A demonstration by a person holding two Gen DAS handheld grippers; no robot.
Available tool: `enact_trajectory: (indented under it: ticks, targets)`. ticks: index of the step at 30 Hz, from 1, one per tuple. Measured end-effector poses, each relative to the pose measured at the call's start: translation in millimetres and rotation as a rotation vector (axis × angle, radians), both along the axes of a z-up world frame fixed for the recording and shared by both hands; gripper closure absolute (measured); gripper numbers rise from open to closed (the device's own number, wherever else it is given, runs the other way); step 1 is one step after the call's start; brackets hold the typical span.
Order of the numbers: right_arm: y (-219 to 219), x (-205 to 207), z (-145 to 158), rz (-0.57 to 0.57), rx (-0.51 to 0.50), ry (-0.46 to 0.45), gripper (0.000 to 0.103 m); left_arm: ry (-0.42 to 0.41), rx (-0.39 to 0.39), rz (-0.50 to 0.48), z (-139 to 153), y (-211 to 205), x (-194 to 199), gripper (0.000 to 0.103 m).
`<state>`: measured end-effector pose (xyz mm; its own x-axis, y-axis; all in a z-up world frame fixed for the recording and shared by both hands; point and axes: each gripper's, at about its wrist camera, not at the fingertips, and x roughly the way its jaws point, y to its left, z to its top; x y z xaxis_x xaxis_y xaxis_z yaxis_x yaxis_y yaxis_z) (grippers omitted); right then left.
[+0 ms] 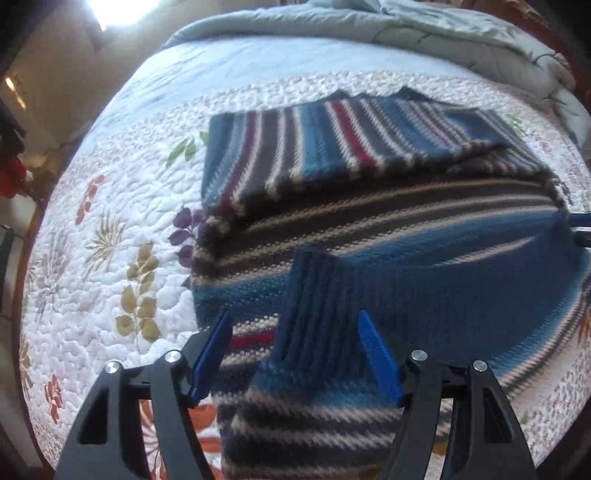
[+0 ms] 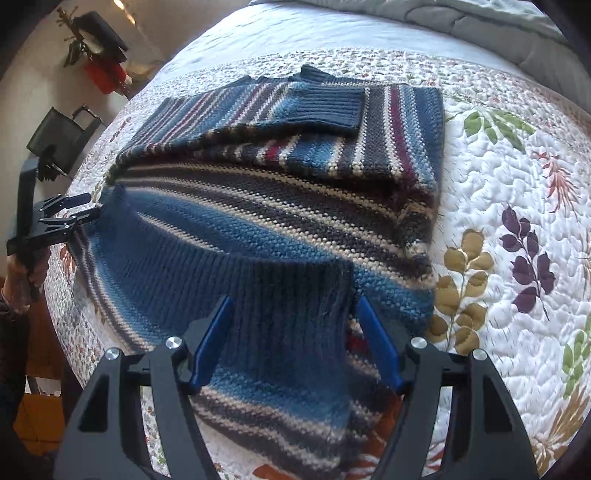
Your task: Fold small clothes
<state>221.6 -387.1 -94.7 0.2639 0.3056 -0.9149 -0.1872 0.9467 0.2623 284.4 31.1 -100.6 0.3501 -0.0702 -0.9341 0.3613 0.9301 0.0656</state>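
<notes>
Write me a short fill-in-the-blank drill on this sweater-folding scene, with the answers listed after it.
1. The striped knit sweater lies on a quilt printed with ____.
2. The right tool has its jaws ____ around the sweater's ribbed edge.
3. The left tool also stands open over the ____.
4. A sleeve with a ribbed cuff is folded ____ the sweater's body.

Answers: leaves; open; sweater; across

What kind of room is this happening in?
Most likely a bedroom. A striped sweater lies on a bed with a floral quilt, and a grey comforter is bunched at the far end.
</notes>
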Motion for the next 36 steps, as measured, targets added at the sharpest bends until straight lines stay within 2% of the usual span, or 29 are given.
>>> enact_trajectory:
  ticks: [3,5,9,10,11,12,13,15,16,19,22,24,27,30,33,36]
  targets:
    - [-1.0,3.8,-5.7,0.008,0.007,0.014,0.034,0.080,-0.076,-0.045,-11.8,-2.1,2.5,0.032]
    - [-1.8,4.9,-10.7,0.022,0.031,0.033,0.036,0.099,-0.089,-0.076,-16.8,-6.3,0.8,0.032]
    - [4.6,4.6,-15.9,0.056,0.023,0.038,0.052,0.107,-0.084,-0.096,-22.3,-10.6,-1.8,0.034]
    - [5.7,4.1,-16.7,0.059,0.015,0.035,0.060,0.111,-0.091,-0.094,-22.7,-10.4,-1.8,0.041]
    - [6.6,3.5,-17.4,0.062,0.008,0.033,0.073,0.117,-0.092,-0.083,-23.4,-10.0,-1.1,0.054]
    - [7.0,2.2,-17.4,0.065,0.004,0.030,0.080,0.116,-0.087,-0.070,-22.0,-9.5,-0.9,0.060]
    - [6.7,1.1,-16.9,0.066,0.010,0.030,0.086,0.113,-0.083,-0.056,-20.5,-7.4,-1.3,0.073]
    - [6.1,-3.1,-13.3,0.060,0.027,0.019,0.088,0.100,-0.089,-0.039,-16.3,-3.6,-3.5,0.093]
    - [6.3,-6.7,-10.2,0.061,0.026,0.008,0.089,0.090,-0.090,-0.021,-12.6,0.9,-5.1,0.094]
    - [6.8,-19.1,0.9,0.062,0.025,-0.029,0.089,0.073,-0.158,0.010,1.3,15.2,-13.1,0.094]
    - [5.9,-28.4,9.2,0.055,0.041,-0.048,0.089,0.050,-0.173,0.010,9.0,16.6,-25.5,0.094]
    - [9.1,-32.1,4.5,0.050,0.019,-0.030,0.090,0.056,-0.170,-0.002,7.3,12.8,-32.3,0.094]
    - [13.0,-32.5,-7.1,0.048,-0.026,0.003,0.090,0.055,-0.117,-0.013,-5.5,4.4,-36.3,0.094]
    - [5.6,-25.7,-9.6,0.001,0.021,0.027,0.091,0.060,-0.135,0.035,-4.7,5.9,-28.9,0.094]
    - [-0.6,-16.5,9.3,-0.013,0.064,-0.005,0.091,0.031,-0.195,0.083,18.2,13.1,-14.4,0.094]
    - [-6.8,1.8,44.9,-0.030,0.075,-0.084,0.093,-0.016,-0.254,0.114,48.1,14.0,3.1,0.095]
